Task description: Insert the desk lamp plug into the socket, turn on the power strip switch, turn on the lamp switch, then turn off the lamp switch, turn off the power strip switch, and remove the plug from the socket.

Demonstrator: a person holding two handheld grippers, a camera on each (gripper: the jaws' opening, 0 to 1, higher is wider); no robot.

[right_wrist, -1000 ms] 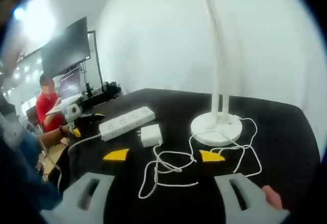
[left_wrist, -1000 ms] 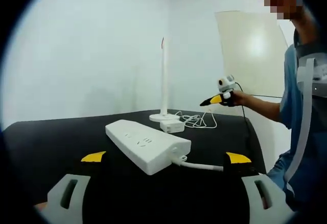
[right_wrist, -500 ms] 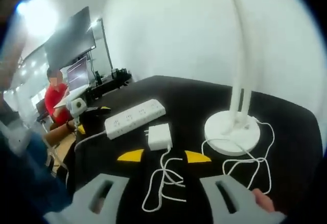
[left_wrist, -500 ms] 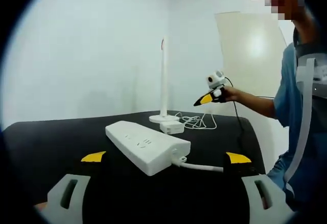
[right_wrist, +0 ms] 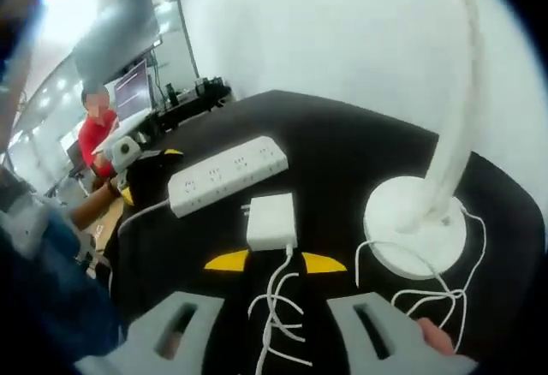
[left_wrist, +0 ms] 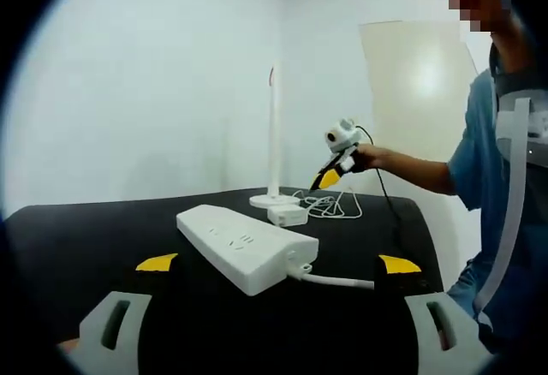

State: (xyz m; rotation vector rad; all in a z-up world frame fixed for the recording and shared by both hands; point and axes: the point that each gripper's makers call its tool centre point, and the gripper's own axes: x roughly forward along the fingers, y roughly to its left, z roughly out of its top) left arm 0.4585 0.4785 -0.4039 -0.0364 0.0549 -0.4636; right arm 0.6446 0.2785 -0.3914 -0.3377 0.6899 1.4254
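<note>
In the left gripper view the white power strip (left_wrist: 244, 245) lies on the black table, its cable leaving to the right. My left gripper (left_wrist: 278, 264) hangs open just in front of it, holding nothing. Behind stand the white lamp (left_wrist: 275, 135), the white plug adapter (left_wrist: 288, 214) and the coiled cord (left_wrist: 332, 204). My right gripper (left_wrist: 329, 175) hovers above the cord in a person's hand. In the right gripper view my right gripper (right_wrist: 276, 262) is open right behind the plug adapter (right_wrist: 271, 219), with the cord (right_wrist: 276, 294) running between its jaws. The power strip (right_wrist: 227, 175) and lamp base (right_wrist: 417, 235) flank the adapter.
The black table (left_wrist: 77, 238) ends close to the right of the lamp base (right_wrist: 514, 221). The left gripper (right_wrist: 141, 165) sits at the strip's far end. A person in red (right_wrist: 96, 127) and a dark monitor (right_wrist: 111, 50) are in the background. A sleeve (left_wrist: 488, 161) fills the right.
My right gripper has come down and forward to the plug adapter, and its jaws have narrowed somewhat. The left gripper, power strip and lamp have stayed put.
</note>
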